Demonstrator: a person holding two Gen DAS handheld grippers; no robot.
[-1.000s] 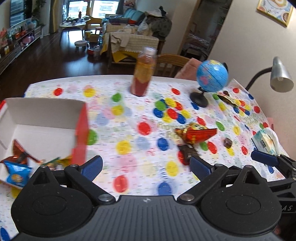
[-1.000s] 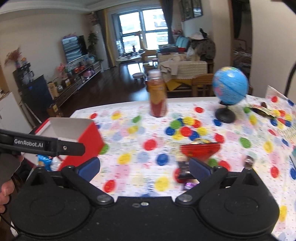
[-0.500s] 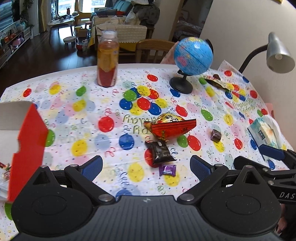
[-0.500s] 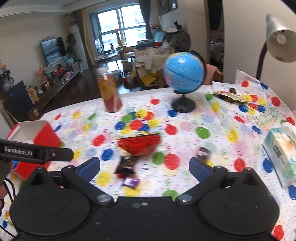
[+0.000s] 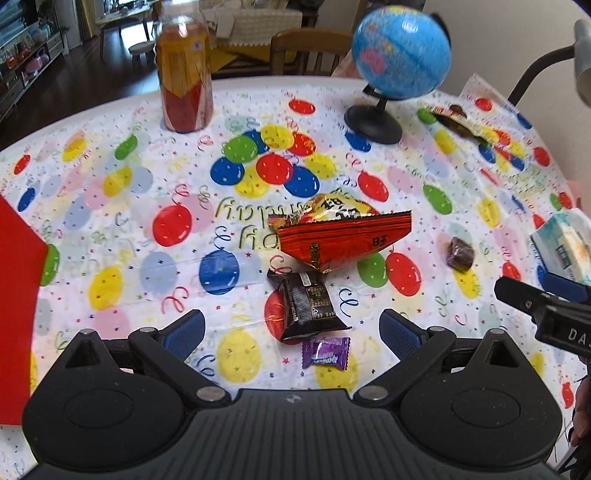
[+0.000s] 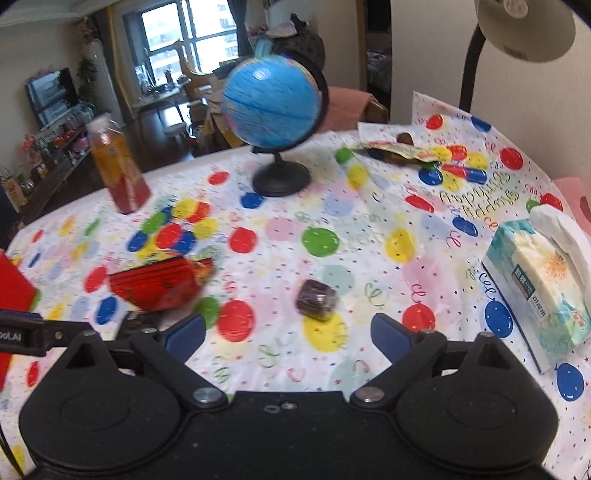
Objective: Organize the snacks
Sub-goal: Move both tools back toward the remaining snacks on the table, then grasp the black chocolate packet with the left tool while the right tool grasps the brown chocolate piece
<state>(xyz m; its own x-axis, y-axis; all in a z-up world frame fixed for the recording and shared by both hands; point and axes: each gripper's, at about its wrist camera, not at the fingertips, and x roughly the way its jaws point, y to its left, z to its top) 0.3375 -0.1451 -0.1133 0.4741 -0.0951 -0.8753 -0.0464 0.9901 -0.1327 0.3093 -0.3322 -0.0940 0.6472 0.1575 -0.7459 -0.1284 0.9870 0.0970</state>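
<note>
My left gripper (image 5: pixel 291 326) is open and empty, just above a black snack packet (image 5: pixel 308 304) and a purple candy (image 5: pixel 325 352) on the balloon tablecloth. A red snack bag (image 5: pixel 343 242) lies just beyond them. A small dark brown candy (image 5: pixel 461 253) lies to the right. My right gripper (image 6: pixel 288 332) is open and empty, just short of that brown candy (image 6: pixel 317 299); the red bag (image 6: pixel 157 286) is to its left. A red box (image 5: pixel 16 314) stands at the far left. An opened wrapper (image 6: pixel 399 151) lies at the back right.
A juice bottle (image 5: pixel 183 74) stands at the back left and a blue globe (image 5: pixel 399 55) on a black stand at the back. A tissue box (image 6: pixel 543 288) sits at the right edge. A desk lamp (image 6: pixel 524 26) arches over the back right corner.
Both grippers have swung right and moved closer to the table. The red box slid out to the left edge of view. The snacks now lie right before the fingers.
</note>
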